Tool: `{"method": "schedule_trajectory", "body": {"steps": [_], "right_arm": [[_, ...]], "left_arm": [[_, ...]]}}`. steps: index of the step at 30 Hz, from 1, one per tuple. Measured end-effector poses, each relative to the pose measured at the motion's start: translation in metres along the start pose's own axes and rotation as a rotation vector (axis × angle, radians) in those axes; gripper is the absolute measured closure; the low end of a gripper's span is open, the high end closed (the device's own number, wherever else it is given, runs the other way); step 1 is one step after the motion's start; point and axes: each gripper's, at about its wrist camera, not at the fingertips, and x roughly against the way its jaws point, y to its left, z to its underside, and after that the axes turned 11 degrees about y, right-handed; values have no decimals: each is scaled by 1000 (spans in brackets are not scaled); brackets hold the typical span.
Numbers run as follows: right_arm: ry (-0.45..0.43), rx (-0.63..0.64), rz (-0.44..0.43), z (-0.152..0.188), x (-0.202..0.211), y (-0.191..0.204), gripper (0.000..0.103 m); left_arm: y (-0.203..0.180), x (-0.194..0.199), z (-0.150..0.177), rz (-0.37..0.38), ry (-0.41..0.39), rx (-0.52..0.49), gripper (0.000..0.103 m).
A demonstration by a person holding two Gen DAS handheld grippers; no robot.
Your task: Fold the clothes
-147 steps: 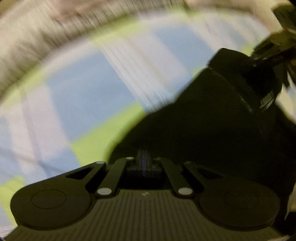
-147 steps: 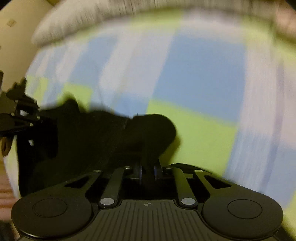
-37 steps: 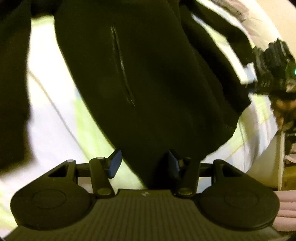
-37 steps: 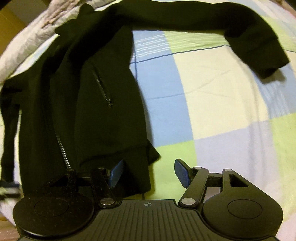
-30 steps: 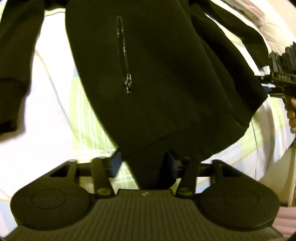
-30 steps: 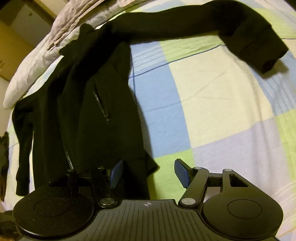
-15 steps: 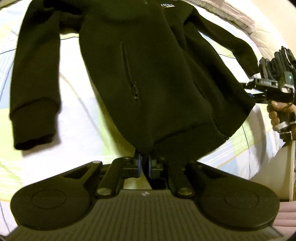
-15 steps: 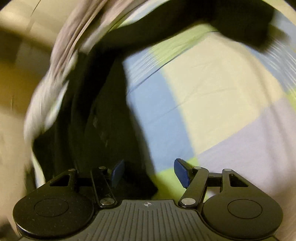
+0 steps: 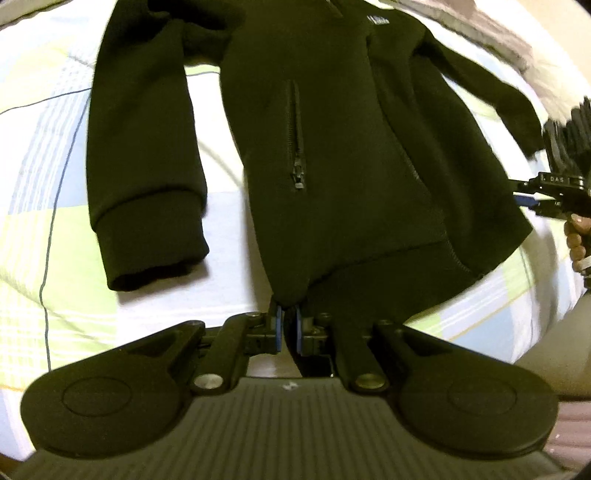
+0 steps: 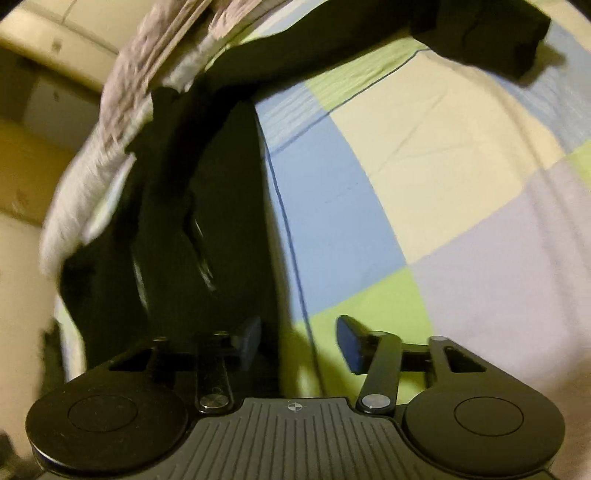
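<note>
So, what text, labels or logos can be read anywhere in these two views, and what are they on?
"DAS": white letters on the right gripper, at the right edge of the left wrist view; more characters may follow, too blurred to tell.
Small white logo on the chest of the black jacket: too small and blurred to read.
Small white marks on the grippers' bodies: symbols, not text.
Right wrist view: no readable text.

Black zip jacket (image 9: 332,147) face-up on bedspread (image 9: 55,258)

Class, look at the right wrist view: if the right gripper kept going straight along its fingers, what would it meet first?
Probably the checked bedsheet just beside the black jacket hem. The right gripper, jaws closing, has nothing clearly between its pads; depth is unclear.
</note>
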Motion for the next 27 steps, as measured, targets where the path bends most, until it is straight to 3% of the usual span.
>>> {"method": "schedule_trajectory", "body": {"steps": [4, 6, 9, 10, 11, 12, 15, 19, 23, 27], "right_arm": [[95, 187, -14, 20, -17, 38, 55], [106, 262, 26, 28, -27, 54, 55], [109, 230, 60, 28, -39, 55, 58], [114, 217, 75, 26, -40, 53, 82], [127, 207, 76, 23, -37, 48, 93], [134, 213, 78, 21, -29, 46, 95], [137, 261, 110, 15, 2, 43, 97], [160, 358, 196, 38, 52, 51, 98], [214, 383, 270, 88, 82, 47, 97], [300, 302, 290, 131, 58, 18, 97]], "left_arm": [[3, -1, 0, -3, 6, -18, 98], [3, 0, -1, -4, 10, -27, 98], [2, 2, -4, -6, 15, -48, 98], [1, 4, -4, -6, 14, -55, 98], [0, 7, -4, -3, 11, -64, 98], [-1, 13, -3, 0, 6, -76, 98], [-10, 33, 1, 16, -17, -110, 98], [-36, 59, 20, 64, -20, -145, 98], [-51, 43, 57, 87, 63, -115, 98], [-44, 5, 83, 89, 180, -26, 98]]}}
